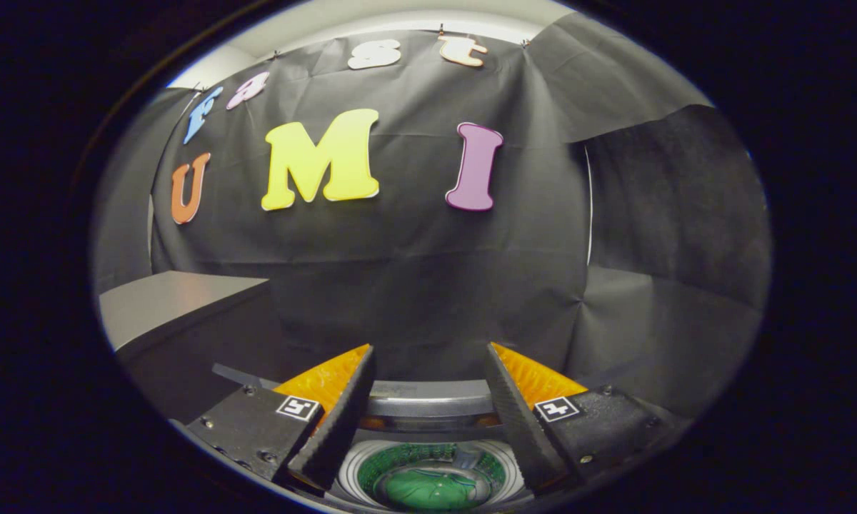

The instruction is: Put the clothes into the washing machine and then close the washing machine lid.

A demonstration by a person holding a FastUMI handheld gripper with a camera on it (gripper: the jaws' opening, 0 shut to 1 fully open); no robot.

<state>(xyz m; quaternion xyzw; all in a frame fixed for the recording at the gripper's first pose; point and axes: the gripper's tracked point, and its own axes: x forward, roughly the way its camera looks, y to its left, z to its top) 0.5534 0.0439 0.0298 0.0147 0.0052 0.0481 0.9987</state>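
Gripper (pixel 430 353): two wedge-shaped fingers with ribbed inner pads; black screwed mounts bearing square black-and-white markers

Cloth-walled recording booth (pixel 428 285) with a toy-sized washing machine (pixel 432 410).

Washing machine (pixel 428 475) lies below the parted gripper (pixel 430 371).
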